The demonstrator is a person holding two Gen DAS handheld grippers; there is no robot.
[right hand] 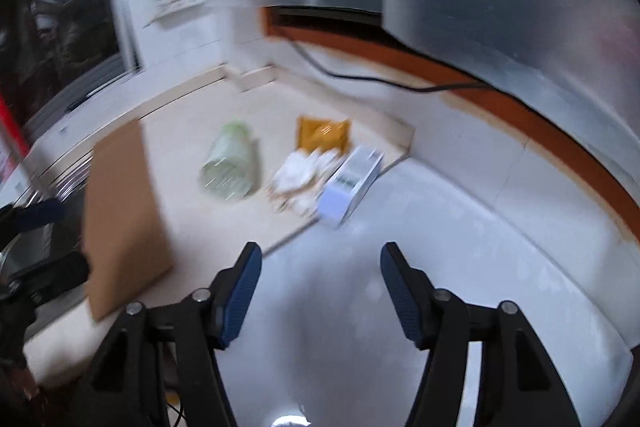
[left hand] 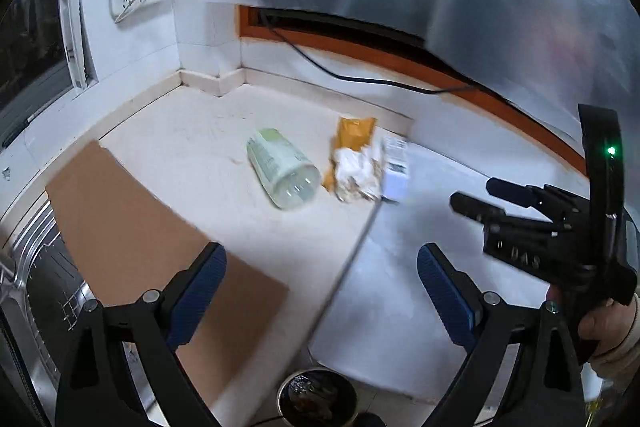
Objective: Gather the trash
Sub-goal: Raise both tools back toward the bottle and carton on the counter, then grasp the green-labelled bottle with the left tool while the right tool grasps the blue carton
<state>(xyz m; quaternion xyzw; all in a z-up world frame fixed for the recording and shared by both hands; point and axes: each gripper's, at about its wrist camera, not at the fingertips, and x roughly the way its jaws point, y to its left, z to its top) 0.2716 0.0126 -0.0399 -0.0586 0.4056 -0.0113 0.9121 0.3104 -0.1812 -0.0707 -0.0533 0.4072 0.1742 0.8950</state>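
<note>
Likely all light stuff. L to R on counter: cardboard, stiff, take by edge; bottle on its side, slippery, crushable, grip mid-body; yellow packet and crumpled paper, soft; box. Left gripper and right gripper both agape, empty, well short of pile.

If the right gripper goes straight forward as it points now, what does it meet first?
Probably the small white box: it lies just ahead of the open right gripper, with bare counter between. Blur makes depth uncertain.
</note>
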